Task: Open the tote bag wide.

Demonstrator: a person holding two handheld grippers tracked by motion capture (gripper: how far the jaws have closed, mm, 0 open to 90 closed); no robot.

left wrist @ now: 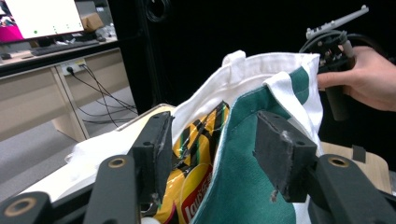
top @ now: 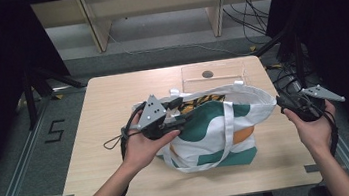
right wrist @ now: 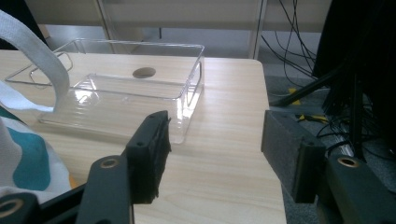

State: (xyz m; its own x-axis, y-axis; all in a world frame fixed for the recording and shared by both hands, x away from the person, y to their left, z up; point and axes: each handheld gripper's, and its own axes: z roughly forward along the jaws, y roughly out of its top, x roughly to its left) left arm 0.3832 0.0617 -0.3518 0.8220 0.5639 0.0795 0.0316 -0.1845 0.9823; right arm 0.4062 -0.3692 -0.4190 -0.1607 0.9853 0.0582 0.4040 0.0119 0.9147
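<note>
I am holding my left claw (top: 180, 111) wide and loose at the mouth of the white cloth bag with green and orange shapes (top: 216, 128), and the bag's green edge is sitting between its jaws, unpinched. A yellow crinkly chip packet (left wrist: 196, 172) is lying inside the bag. Beside the bag, my right claw (top: 284, 102) is hanging loose too, gripping nothing. Behind the bag, a clear plastic box (right wrist: 140, 88) is resting on the wooden table (top: 112, 95).
</note>
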